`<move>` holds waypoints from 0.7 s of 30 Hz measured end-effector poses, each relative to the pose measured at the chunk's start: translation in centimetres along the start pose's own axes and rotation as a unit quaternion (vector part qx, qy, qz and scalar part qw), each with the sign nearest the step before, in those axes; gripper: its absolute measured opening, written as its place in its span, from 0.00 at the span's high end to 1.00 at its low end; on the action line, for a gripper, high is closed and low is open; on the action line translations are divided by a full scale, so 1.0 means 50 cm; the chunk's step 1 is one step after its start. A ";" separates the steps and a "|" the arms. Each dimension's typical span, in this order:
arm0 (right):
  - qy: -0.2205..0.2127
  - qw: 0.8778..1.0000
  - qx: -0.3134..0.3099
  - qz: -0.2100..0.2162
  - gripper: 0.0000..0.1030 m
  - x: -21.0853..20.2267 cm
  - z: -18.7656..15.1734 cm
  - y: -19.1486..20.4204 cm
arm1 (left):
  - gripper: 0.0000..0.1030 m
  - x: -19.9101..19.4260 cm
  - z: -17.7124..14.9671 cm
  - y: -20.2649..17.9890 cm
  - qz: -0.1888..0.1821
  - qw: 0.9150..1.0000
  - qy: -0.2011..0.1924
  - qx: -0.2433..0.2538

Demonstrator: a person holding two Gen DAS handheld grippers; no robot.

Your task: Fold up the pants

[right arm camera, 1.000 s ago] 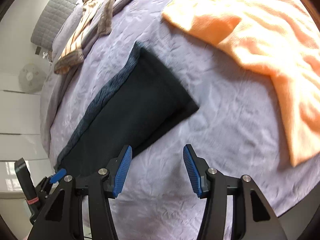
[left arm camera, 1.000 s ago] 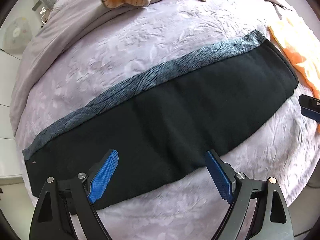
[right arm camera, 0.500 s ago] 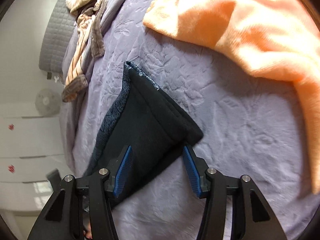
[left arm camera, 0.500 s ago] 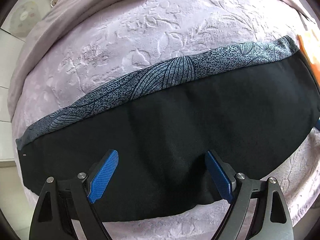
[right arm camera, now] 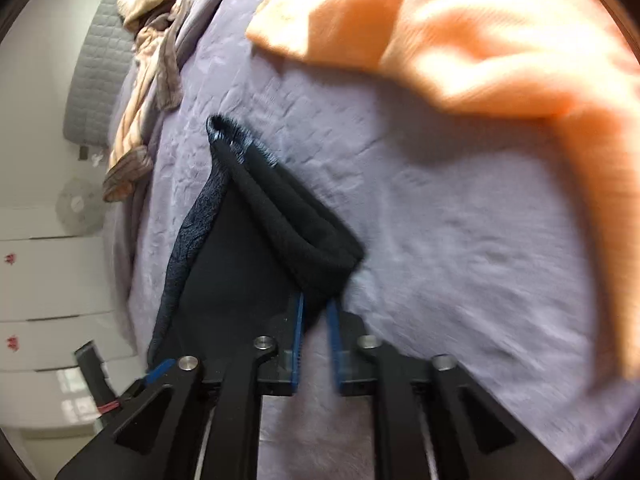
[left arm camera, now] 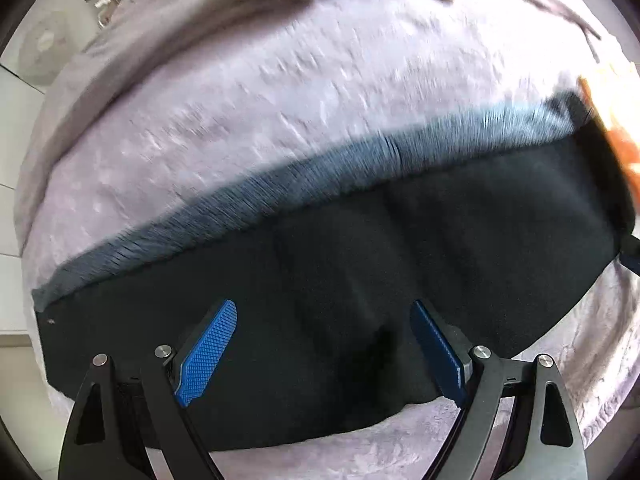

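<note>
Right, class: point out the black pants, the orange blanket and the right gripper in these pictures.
black pants (left arm camera: 400, 260): left wrist view, on the flat dark middle of the cloth.
orange blanket (right arm camera: 480, 32): right wrist view, on its upper fold.
right gripper (right arm camera: 316, 320): right wrist view, between its closing fingers, at the pants' corner.

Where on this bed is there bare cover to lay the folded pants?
Bare lilac embossed bedcover lies between the long black fleece pants and the orange plush blanket, and beyond the pants' grey patterned edge. Crowded: striped beige clothes at the headboard.
</note>
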State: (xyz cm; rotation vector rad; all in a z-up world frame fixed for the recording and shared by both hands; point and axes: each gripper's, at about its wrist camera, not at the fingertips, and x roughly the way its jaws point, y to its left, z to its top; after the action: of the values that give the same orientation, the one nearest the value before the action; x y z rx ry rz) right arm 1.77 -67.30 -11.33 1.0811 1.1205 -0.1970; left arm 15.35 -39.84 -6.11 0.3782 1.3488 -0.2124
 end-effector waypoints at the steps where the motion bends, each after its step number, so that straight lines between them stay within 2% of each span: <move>1: -0.015 1.000 -0.011 -0.009 0.80 -0.024 -0.003 0.011 | 0.13 -0.010 0.008 0.013 0.003 1.000 -0.013 -0.006; 3: -0.045 0.998 -0.047 -0.008 0.80 -0.057 -0.004 0.042 | 0.13 -0.017 0.032 0.033 0.006 0.999 -0.031 -0.018; 5: -0.043 0.994 -0.103 0.007 0.80 -0.056 0.006 0.096 | 0.13 -0.003 0.064 0.047 0.014 0.999 -0.029 -0.032; 8: -0.011 0.985 -0.171 0.010 0.80 0.011 0.029 0.183 | 0.13 0.023 0.106 0.055 0.014 0.997 -0.035 -0.068; 12: 0.037 0.974 -0.222 0.020 0.80 0.146 0.043 0.274 | 0.13 0.093 0.120 0.068 0.021 0.995 -0.020 -0.093; 14: 0.058 0.969 -0.238 0.006 0.80 0.212 0.046 0.297 | 0.13 0.114 0.123 0.070 0.025 0.995 -0.024 -0.093; 16: 0.047 0.966 -0.253 -0.016 0.87 0.240 0.056 0.301 | 0.13 0.127 0.125 0.085 0.020 0.994 -0.030 -0.099; 18: 0.023 0.969 -0.244 -0.030 0.88 0.238 0.076 0.289 | 0.13 0.137 0.130 0.117 0.016 0.994 -0.032 -0.106; 21: -0.016 0.980 -0.194 -0.048 0.88 0.199 0.119 0.244 | 0.13 0.123 0.133 0.142 0.029 0.993 -0.029 -0.110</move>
State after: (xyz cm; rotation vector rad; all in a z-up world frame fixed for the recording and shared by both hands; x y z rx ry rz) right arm 17.74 -62.08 -11.88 0.6766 1.1254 -0.0664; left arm 25.28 -35.47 -9.96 0.2248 1.2864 -0.0250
